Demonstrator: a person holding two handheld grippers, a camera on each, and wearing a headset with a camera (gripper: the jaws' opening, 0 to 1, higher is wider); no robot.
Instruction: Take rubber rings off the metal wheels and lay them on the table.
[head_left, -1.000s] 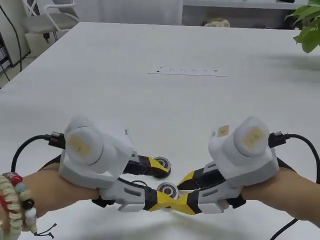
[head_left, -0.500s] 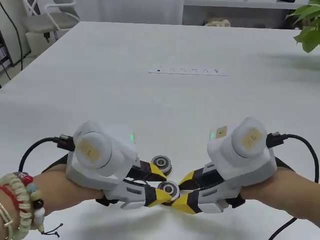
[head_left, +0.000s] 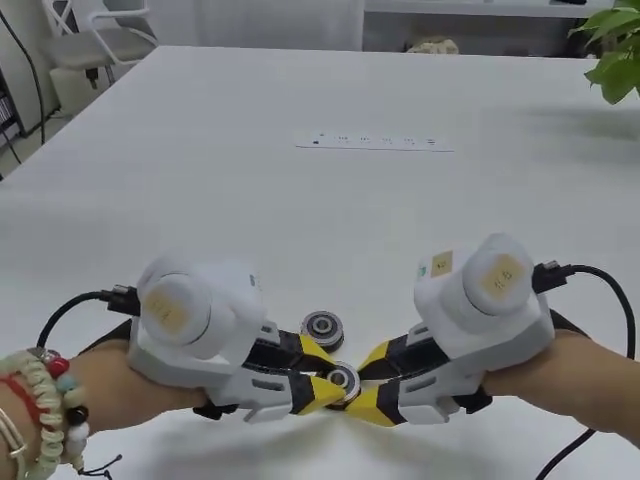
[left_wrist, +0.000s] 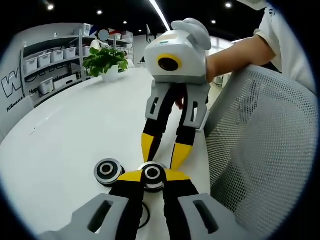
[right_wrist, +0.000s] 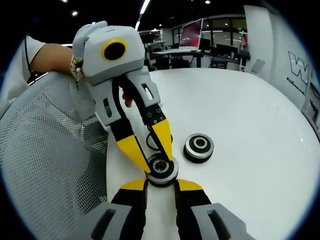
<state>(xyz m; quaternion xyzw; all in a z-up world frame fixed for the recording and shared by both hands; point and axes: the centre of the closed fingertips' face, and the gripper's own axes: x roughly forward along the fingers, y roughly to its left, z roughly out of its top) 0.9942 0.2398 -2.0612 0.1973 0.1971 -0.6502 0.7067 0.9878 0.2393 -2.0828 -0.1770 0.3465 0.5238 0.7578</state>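
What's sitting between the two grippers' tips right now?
A metal wheel: the left gripper and right gripper meet on it from opposite sides, as the head view shows. A second wheel lies just beyond on the table, apart from them.

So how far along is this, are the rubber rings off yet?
Done: one black ring seems to lie on the table. In hand: the left gripper and right gripper both pinch one wheel in their fingers. Left: that wheel's ring, and maybe the second wheel beside it; I can't tell if it's bare.
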